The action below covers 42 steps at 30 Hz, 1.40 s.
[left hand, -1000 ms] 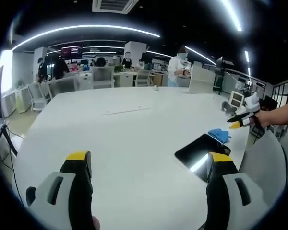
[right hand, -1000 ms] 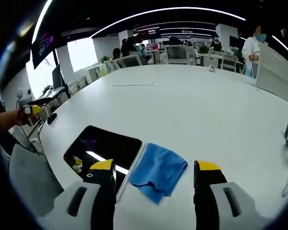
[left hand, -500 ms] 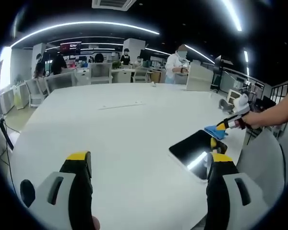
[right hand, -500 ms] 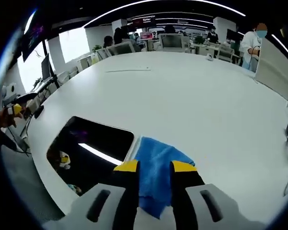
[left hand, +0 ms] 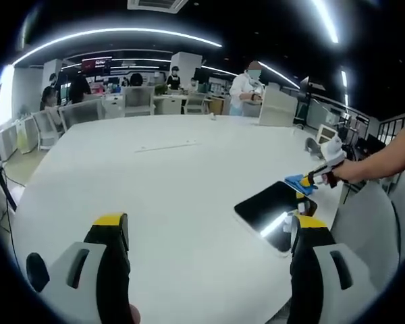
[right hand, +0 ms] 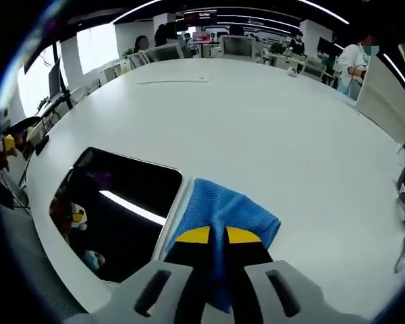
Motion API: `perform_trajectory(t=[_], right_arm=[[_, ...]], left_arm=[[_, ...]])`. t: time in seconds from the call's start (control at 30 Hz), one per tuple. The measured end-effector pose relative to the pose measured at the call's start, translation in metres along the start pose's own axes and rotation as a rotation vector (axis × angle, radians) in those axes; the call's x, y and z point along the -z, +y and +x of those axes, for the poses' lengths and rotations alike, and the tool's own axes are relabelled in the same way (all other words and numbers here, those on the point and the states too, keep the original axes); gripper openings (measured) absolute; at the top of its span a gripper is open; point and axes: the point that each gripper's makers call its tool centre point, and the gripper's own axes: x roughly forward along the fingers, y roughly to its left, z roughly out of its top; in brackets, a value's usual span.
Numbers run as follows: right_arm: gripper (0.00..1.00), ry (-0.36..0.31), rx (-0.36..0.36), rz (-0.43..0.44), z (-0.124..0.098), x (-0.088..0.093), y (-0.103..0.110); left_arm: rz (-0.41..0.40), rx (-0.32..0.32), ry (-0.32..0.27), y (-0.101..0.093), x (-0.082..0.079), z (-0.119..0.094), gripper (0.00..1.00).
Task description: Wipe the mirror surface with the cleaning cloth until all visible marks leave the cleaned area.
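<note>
The soft, fuzzy blue cleaning cloth (right hand: 224, 210) is pinched in a fold low in the middle of the right gripper view, between the closed jaws of the right gripper (right hand: 218, 235), likely so it can be dragged onto the mirror. The mirror (right hand: 115, 206) is flat, dark and shiny, with rounded corners, and is seen at the lower left just beside the cloth on the smooth white table (right hand: 270, 128). In the left gripper view the left gripper (left hand: 206, 223) is held wide open with nothing in it, well apart from the cloth.

Right gripper (right hand: 217, 235) pinched closed; left gripper (left hand: 206, 226) jaws apart.
</note>
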Motion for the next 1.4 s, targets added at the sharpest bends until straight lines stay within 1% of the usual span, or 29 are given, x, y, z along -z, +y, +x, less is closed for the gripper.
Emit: perform_trajectory(t=[0.07,0.17,0.23,0.3,0.33,0.4,0.5,0.57,0.63,0.7,0.77,0.83,1.0,1.17,1.3,1.4], right_arm=[[0.00,0.015,0.015,0.049,0.000,0.000,-0.002],[0.00,0.019,0.002,0.129,0.001,-0.001,-0.004],[0.00,0.015,0.009,0.128,-0.001,-0.004,-0.007],[0.00,-0.015,0.002,0.184,-0.006,-0.012,-0.007],[0.00,-0.020,-0.001,0.196,-0.007,-0.014,-0.007],[0.00,-0.042,-0.009,0.224,-0.012,-0.024,-0.011],[0.00,-0.074,-0.047,0.275,-0.020,-0.040,-0.007],[0.00,-0.081,-0.063,0.298,-0.020,-0.046,-0.006],[0.00,-0.078,-0.121,0.356,-0.020,-0.051,0.006],[0.00,-0.080,-0.112,0.333,-0.019,-0.054,0.007],[0.00,-0.070,-0.129,0.309,-0.016,-0.057,0.017],[0.00,-0.068,-0.109,0.319,-0.011,-0.059,0.020],[0.00,-0.033,-0.108,0.285,0.001,-0.055,0.033],[0.00,-0.013,-0.115,0.284,0.009,-0.052,0.041],[0.00,0.005,-0.096,0.252,0.017,-0.048,0.045],[0.00,0.013,-0.080,0.220,0.017,-0.048,0.049]], left_arm=[[0.006,0.000,0.004,0.000,0.000,-0.001,0.99],[0.009,-0.004,0.004,0.003,-0.001,-0.003,0.99],[0.009,-0.008,0.002,0.006,-0.003,-0.005,0.99],[0.012,-0.012,-0.001,0.008,-0.004,-0.006,0.99],[0.013,-0.014,-0.002,0.009,-0.005,-0.006,0.99],[0.011,-0.021,-0.004,0.014,-0.005,-0.006,0.99],[0.011,-0.027,-0.006,0.016,-0.006,-0.006,0.99],[0.015,-0.028,-0.007,0.017,-0.007,-0.006,0.99],[0.014,-0.026,-0.013,0.017,-0.009,-0.005,0.99],[0.014,-0.027,-0.013,0.017,-0.010,-0.003,0.99],[0.013,-0.023,-0.018,0.016,-0.011,-0.002,0.99],[0.014,-0.020,-0.019,0.014,-0.011,-0.001,0.99],[0.009,-0.015,-0.018,0.013,-0.009,0.001,0.99],[0.007,-0.015,-0.017,0.014,-0.008,0.000,0.99],[0.008,-0.014,-0.022,0.014,-0.009,0.000,0.99],[0.008,-0.014,-0.021,0.013,-0.009,-0.001,0.99]])
